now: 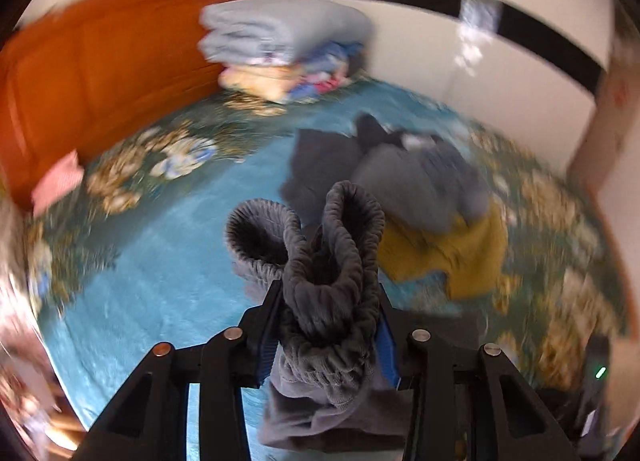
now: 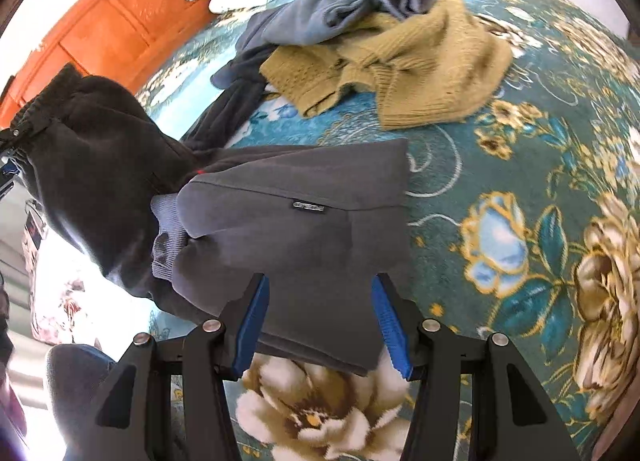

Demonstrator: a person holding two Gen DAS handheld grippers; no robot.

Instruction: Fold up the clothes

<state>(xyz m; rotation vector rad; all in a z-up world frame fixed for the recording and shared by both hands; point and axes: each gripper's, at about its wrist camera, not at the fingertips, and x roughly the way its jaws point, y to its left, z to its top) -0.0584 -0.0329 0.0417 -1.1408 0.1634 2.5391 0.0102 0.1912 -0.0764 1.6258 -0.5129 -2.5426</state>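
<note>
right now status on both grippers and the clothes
Left gripper shut on dark grey fleece trousers' waistband. Right gripper open over the trousers' legs. Mustard knit sweater heaped beyond, clear.

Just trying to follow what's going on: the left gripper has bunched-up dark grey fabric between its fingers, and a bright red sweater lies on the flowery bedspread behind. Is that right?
Nearly. The sweater is mustard yellow, not red, as the right wrist view shows clearly. The rest holds: the left gripper is clamped on the bunched dark grey fabric, and the sweater lies on the flowery bedspread.
</note>
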